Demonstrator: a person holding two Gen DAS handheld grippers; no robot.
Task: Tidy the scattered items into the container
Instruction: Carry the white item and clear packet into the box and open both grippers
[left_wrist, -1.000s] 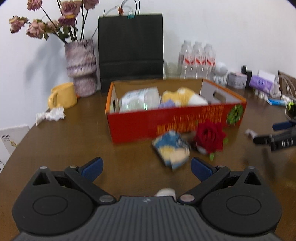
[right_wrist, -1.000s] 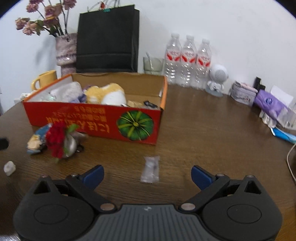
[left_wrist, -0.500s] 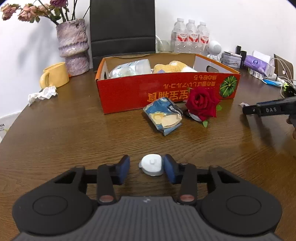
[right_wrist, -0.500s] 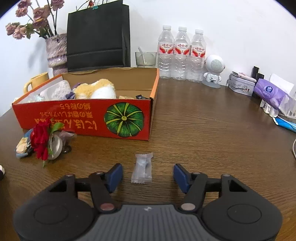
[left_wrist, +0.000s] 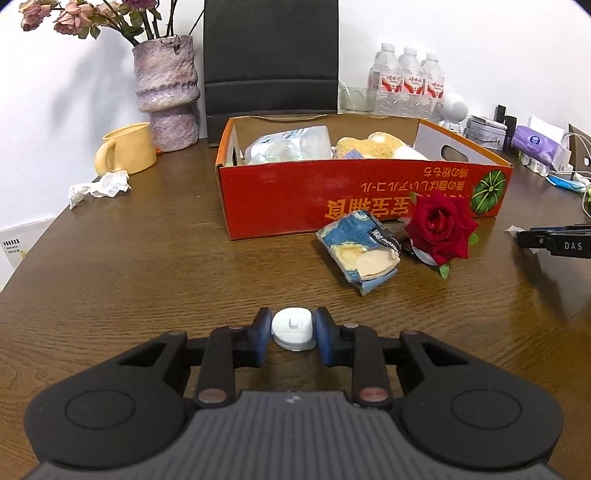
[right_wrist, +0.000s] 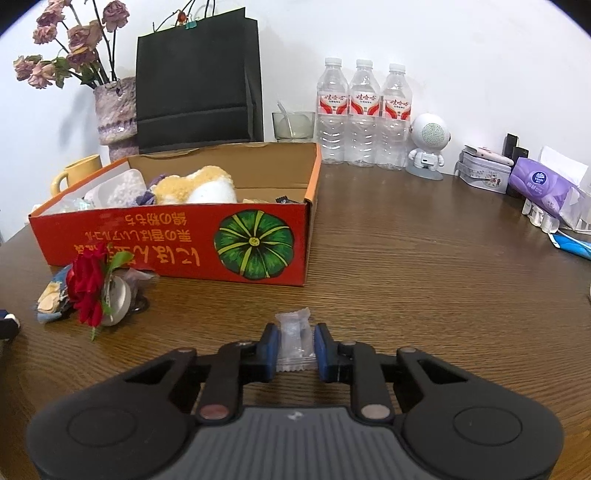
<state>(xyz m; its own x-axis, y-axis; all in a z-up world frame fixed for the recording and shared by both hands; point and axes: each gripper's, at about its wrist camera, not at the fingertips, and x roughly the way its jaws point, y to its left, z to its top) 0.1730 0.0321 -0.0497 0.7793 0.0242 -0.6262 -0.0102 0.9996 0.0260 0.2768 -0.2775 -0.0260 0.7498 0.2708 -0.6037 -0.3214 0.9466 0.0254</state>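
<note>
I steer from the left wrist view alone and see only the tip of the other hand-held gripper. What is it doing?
Observer: The right hand-held gripper has a clear sachet between its pads; its jaws have just been closing and now touch it.
Operator: Anything at the box's right end? Its wall blocks me.
Observer: A small dark packet lies in the red box near that corner.

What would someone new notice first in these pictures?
The red cardboard box with a green pumpkin print sits mid-table, already holding packets and a yellow plush. A red rose lies just in front of it. Nearer, the left tongs pinch a small white plastic disc.
</note>
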